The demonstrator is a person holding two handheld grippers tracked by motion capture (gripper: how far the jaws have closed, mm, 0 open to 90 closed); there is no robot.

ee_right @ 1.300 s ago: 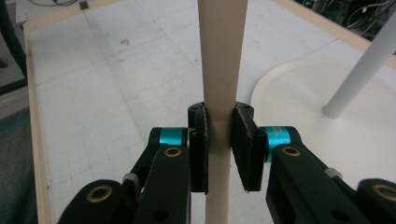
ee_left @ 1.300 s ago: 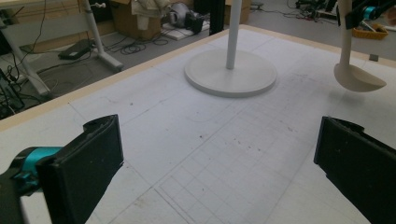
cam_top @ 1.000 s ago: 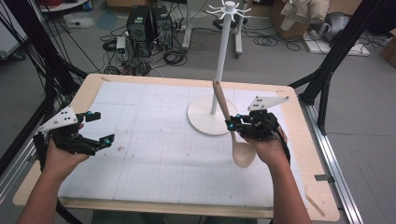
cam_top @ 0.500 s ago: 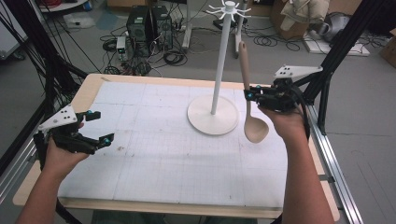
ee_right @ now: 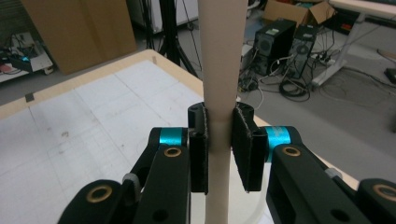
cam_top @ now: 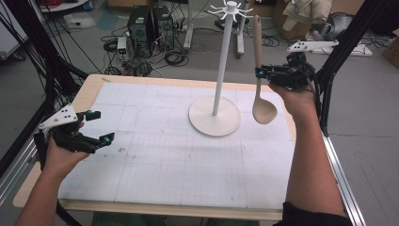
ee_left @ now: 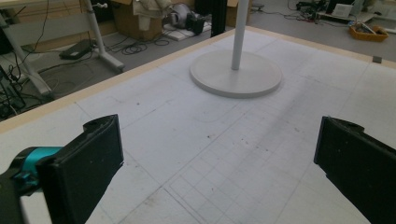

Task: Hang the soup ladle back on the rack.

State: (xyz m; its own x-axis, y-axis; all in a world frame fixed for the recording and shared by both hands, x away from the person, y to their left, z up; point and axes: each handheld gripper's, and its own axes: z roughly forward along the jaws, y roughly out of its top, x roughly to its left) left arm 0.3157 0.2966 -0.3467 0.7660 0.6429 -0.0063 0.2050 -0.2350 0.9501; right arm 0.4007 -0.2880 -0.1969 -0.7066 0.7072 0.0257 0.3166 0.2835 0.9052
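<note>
Your right gripper (cam_top: 261, 73) is clamped tight on the handle of the spoon (cam_top: 259, 75), and in the last second you have lifted it off the mat and swung it out to the far right, so it now hangs upright, bowl down, just right of the white stand (cam_top: 220, 70). That looks like a set-up for hanging it on the hooks at the stand's top. Your left gripper (cam_top: 99, 127) holds nothing, jaws wide apart, over the mat's (cam_top: 164, 155) near left.

No legible text, labels or numbers anywhere
</note>
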